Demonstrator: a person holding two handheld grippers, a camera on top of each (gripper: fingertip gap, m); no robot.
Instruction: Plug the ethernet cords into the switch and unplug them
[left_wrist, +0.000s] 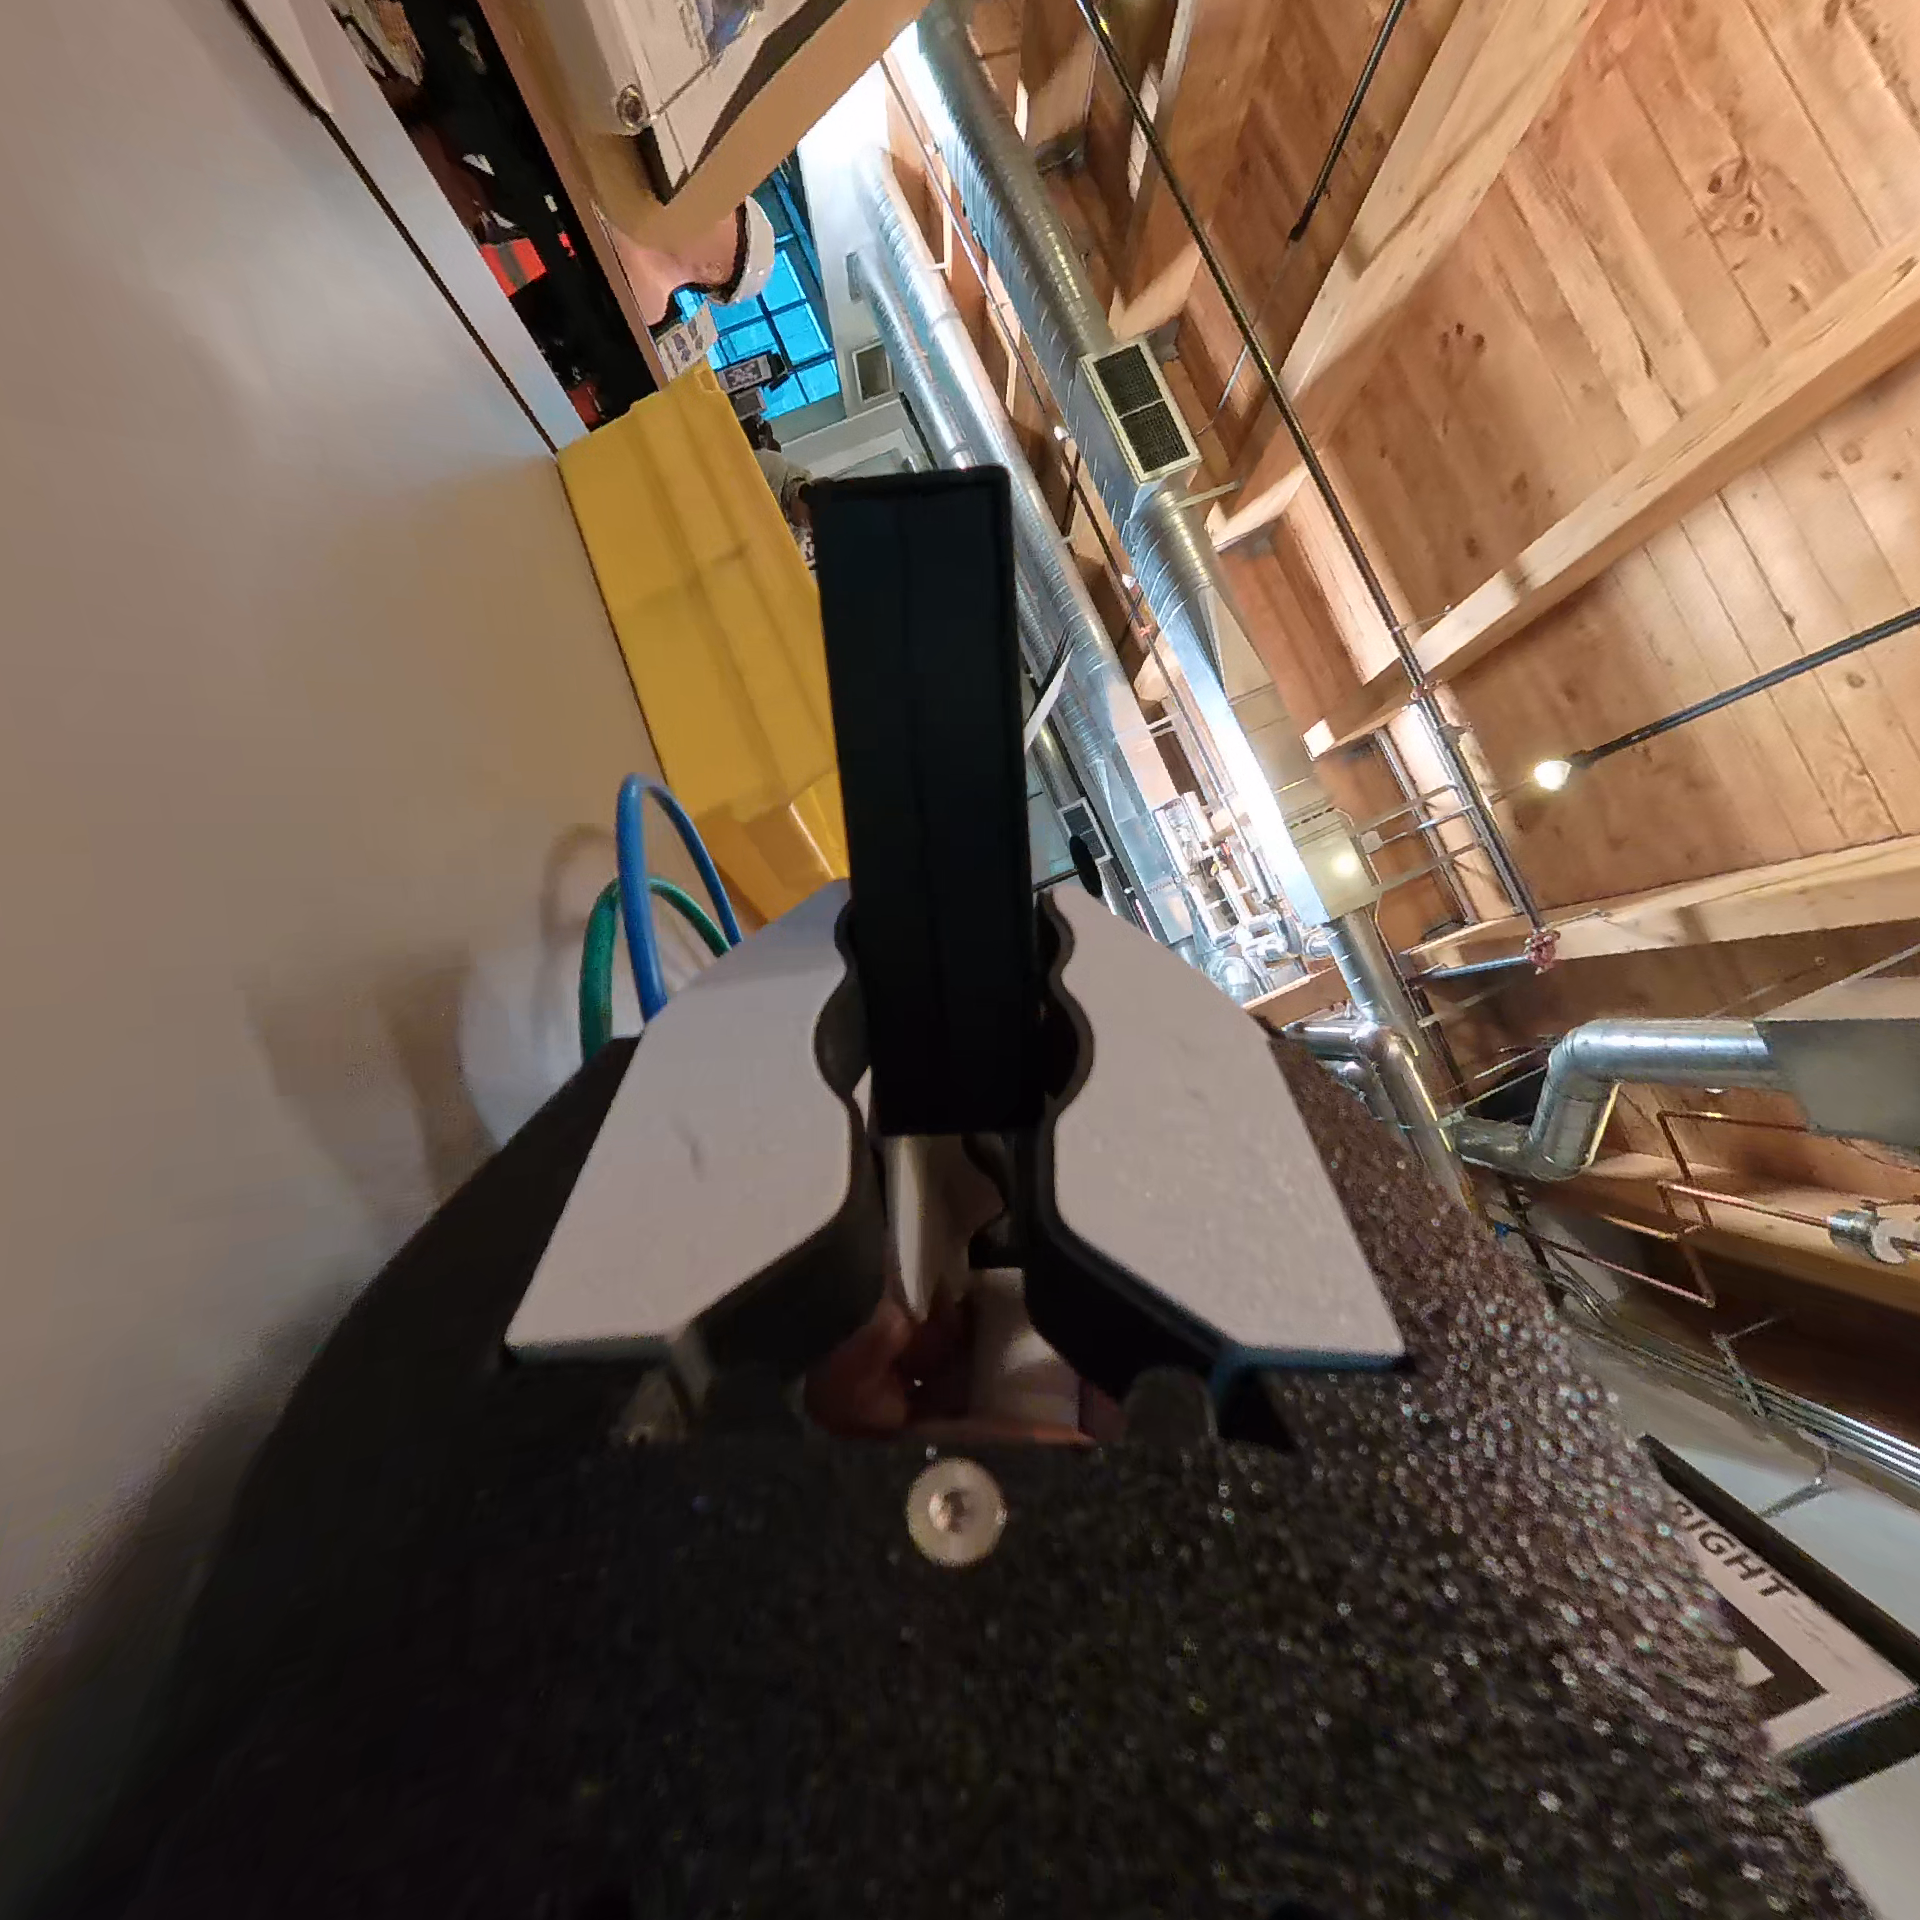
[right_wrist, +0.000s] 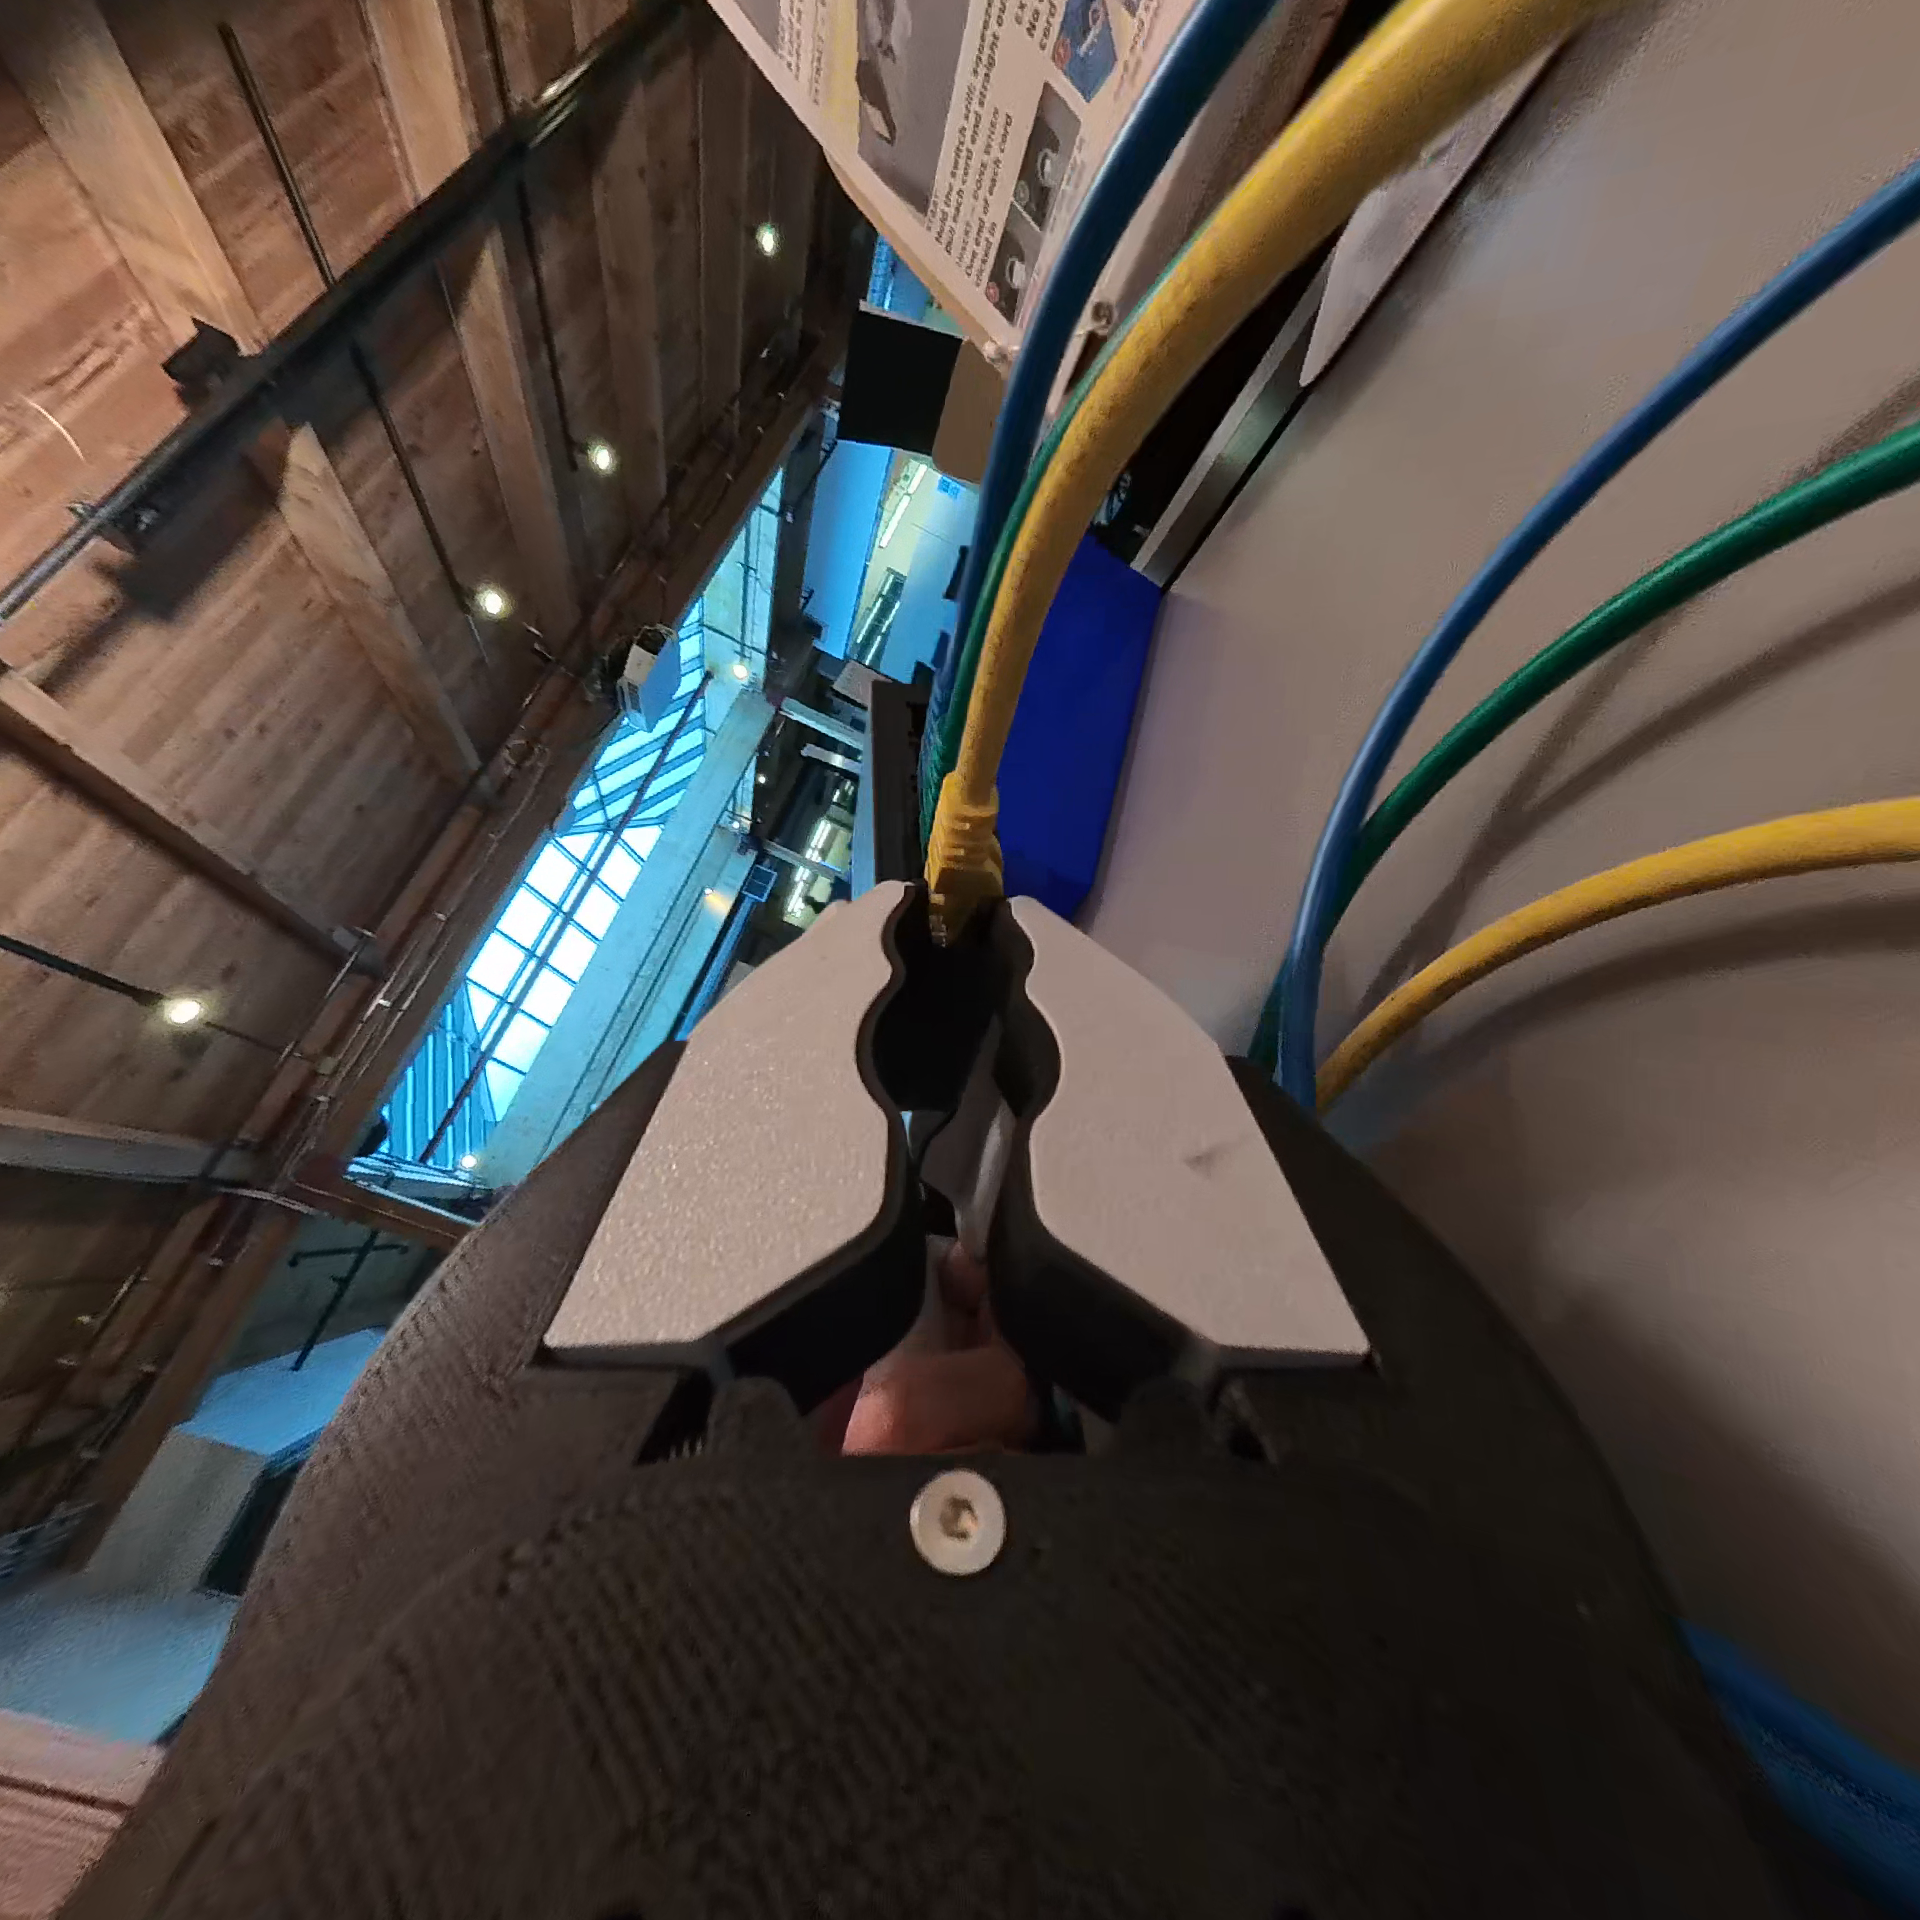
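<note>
Between the left gripper's (left_wrist: 943, 997) jaws sits the black switch (left_wrist: 920, 748), pinched by its near end and standing out past blue (left_wrist: 665, 831) and green cords (left_wrist: 623, 940). Right gripper (right_wrist: 961, 925) jaws pinch a yellow cord's plug (right_wrist: 964, 847), beside a pale bench (right_wrist: 1662, 727).
</note>
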